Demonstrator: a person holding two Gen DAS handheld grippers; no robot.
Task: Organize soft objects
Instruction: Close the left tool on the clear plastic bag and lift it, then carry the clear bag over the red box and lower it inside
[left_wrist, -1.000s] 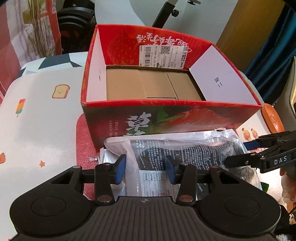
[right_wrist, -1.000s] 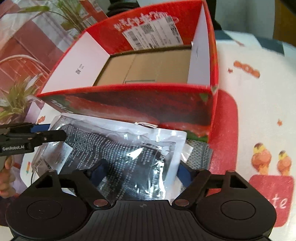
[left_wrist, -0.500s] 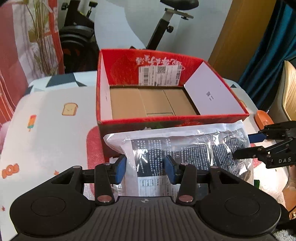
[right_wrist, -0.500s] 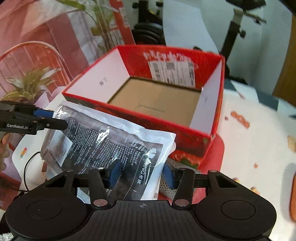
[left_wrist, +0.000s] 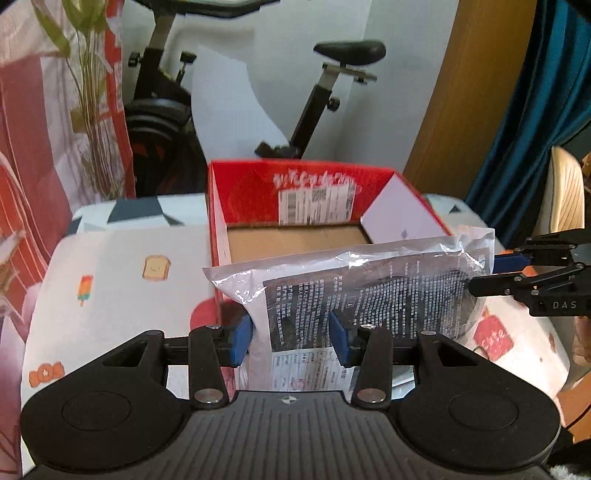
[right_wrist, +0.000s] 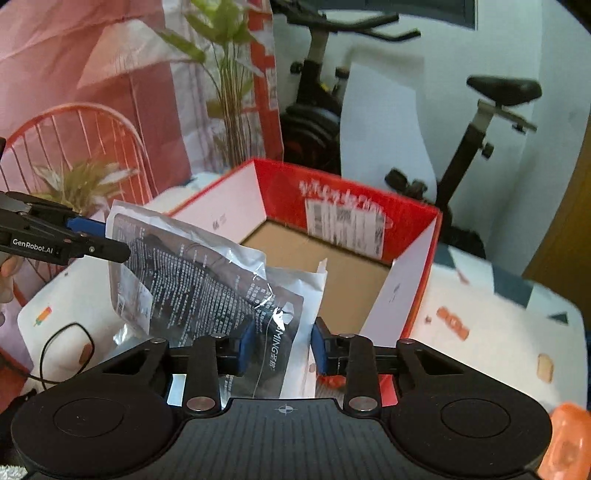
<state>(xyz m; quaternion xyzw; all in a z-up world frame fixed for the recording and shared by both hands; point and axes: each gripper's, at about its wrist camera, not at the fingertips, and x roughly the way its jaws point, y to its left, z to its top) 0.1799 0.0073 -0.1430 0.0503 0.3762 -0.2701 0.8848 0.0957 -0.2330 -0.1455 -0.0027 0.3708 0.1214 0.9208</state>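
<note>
Two grippers share one plastic-wrapped packet (left_wrist: 369, 280), raised in front of the open red box (left_wrist: 317, 206).

Left gripper (left_wrist: 291, 338) stands partly closed with its blue pads on one end; right gripper (right_wrist: 282, 345), just closing, seems to pinch the other end, though contact is unclear. Held at both ends between the jaws, the limp packet sags less.

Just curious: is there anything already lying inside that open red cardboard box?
No, the red cardboard box shows only its bare brown floor; the clear plastic packet is held in front of it.
</note>
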